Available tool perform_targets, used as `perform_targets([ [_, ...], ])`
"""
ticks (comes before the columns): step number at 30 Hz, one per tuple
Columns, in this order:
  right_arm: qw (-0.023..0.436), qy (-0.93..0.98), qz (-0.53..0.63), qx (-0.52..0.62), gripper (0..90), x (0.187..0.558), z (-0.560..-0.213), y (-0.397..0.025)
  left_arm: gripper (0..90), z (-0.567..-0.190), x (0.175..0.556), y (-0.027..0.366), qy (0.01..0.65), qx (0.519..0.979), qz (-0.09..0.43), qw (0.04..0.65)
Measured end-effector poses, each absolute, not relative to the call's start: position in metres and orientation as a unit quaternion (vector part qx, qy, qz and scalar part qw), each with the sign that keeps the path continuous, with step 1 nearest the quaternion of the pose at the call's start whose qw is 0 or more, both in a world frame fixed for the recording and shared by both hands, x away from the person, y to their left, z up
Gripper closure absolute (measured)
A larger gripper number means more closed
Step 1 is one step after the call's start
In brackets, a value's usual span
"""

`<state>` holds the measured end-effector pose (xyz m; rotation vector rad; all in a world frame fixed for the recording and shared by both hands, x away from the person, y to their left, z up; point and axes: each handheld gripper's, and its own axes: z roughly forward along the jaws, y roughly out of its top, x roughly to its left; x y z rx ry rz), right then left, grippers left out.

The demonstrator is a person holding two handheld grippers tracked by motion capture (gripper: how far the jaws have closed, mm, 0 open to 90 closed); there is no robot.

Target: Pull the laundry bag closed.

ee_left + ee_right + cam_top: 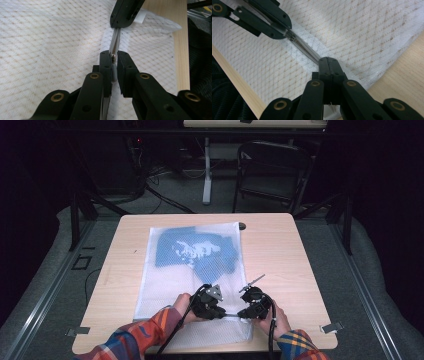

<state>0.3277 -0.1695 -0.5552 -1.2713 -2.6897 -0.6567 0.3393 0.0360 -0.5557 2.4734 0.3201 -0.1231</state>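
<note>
White mesh laundry bag (192, 285) lies flat on counter (280, 250), blue garment (200, 252) inside. Left tongs (113, 58) pinch zipper slider (113, 58); right tongs (328, 63) clamp zipper tape (305, 51). Mesh looks limp, light; grip at the zipper.

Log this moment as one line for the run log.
scene: white mesh bag flat on table, blue cloth inside | left claw: shut on zipper pull | right claw: shut on zipper

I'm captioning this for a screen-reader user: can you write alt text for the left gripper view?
The left gripper pinches the metal zipper pull of a white mesh laundry bag lying on a wooden table. Just beyond it, the right gripper clamps the zipper track, which stretches between the two.
</note>
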Motion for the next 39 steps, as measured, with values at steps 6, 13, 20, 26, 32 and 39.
perform_targets([
  [6,0.045,-0.879,-0.218,-0.422,90.0,0.327,-0.556,-0.168,83.0,-0.554,0.339,0.043,0.124,0.94,-0.045,0.315],
  [13,0.014,-0.886,-0.204,-0.417,90.0,0.328,-0.549,-0.167,82.9,-0.558,0.34,0.037,0.135,0.939,-0.038,0.315],
  [20,0.013,-0.874,-0.239,-0.424,90.0,0.331,-0.542,-0.163,82.9,-0.558,0.342,0.031,0.145,0.935,-0.033,0.321],
  [26,0.03,-0.885,-0.214,-0.413,90.0,0.334,-0.554,-0.148,83.0,-0.56,0.342,0.03,0.143,0.937,-0.035,0.317],
  [32,0.037,-0.883,-0.218,-0.415,90.0,0.335,-0.556,-0.149,83.0,-0.559,0.341,0.031,0.14,0.938,-0.037,0.315],
  [39,0.038,-0.881,-0.223,-0.416,90.0,0.334,-0.556,-0.151,83.1,-0.556,0.34,0.036,0.137,0.94,-0.035,0.311],
])
